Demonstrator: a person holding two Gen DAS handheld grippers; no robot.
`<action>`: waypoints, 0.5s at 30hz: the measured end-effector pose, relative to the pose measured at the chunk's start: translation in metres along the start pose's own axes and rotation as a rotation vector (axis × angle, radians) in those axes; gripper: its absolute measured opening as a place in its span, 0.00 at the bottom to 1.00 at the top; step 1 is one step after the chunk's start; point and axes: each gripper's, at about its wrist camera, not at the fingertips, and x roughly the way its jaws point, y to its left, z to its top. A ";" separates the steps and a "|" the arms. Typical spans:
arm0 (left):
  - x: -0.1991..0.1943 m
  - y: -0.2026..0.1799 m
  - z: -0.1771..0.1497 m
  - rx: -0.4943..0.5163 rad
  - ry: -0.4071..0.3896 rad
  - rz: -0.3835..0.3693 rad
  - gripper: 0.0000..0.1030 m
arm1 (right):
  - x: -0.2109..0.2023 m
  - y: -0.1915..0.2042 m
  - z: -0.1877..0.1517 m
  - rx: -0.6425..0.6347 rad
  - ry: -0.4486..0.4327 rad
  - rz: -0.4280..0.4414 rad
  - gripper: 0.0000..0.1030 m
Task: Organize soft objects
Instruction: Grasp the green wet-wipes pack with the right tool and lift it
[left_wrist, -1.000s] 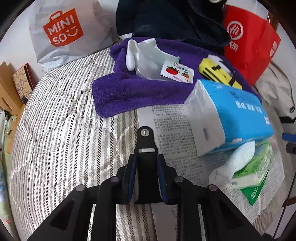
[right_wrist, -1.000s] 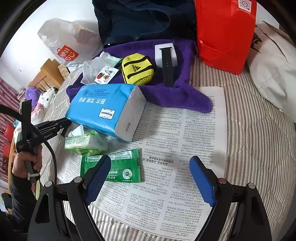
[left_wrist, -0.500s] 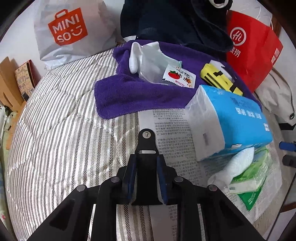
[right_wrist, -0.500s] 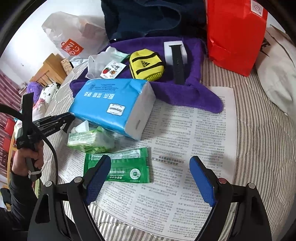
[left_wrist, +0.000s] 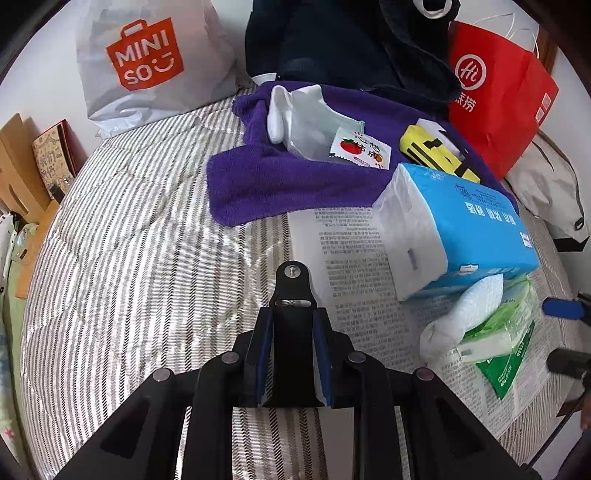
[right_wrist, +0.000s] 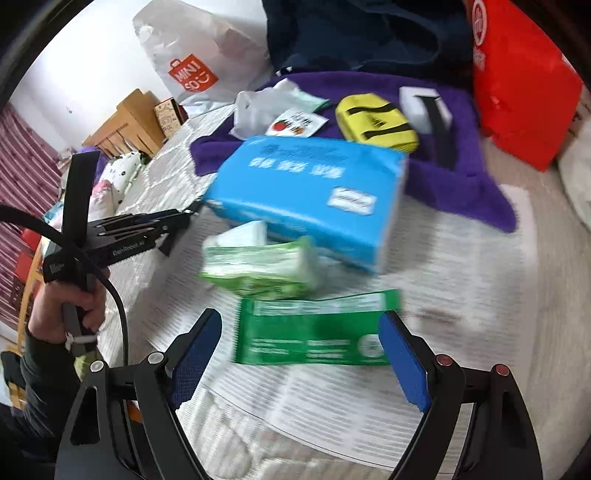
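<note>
A black strap (left_wrist: 292, 295) is pinched between the jaws of the left gripper (left_wrist: 291, 354) above the striped bed (left_wrist: 140, 266). The jaws of the right gripper (right_wrist: 295, 354) are spread wide, nothing held, over a green packet (right_wrist: 310, 332) lying on newspaper (right_wrist: 461, 295), just beside a green tissue pack (right_wrist: 258, 269) and blue tissue pack (right_wrist: 310, 192).
</note>
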 end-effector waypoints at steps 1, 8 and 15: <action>-0.001 0.001 0.000 -0.001 -0.001 -0.001 0.21 | 0.003 0.004 0.000 -0.003 -0.003 0.005 0.84; 0.000 0.012 -0.002 -0.007 0.011 -0.001 0.21 | 0.026 0.025 0.007 -0.029 -0.002 -0.027 0.84; 0.002 0.016 -0.004 -0.008 0.017 -0.026 0.21 | 0.048 0.035 0.016 -0.009 -0.005 -0.060 0.84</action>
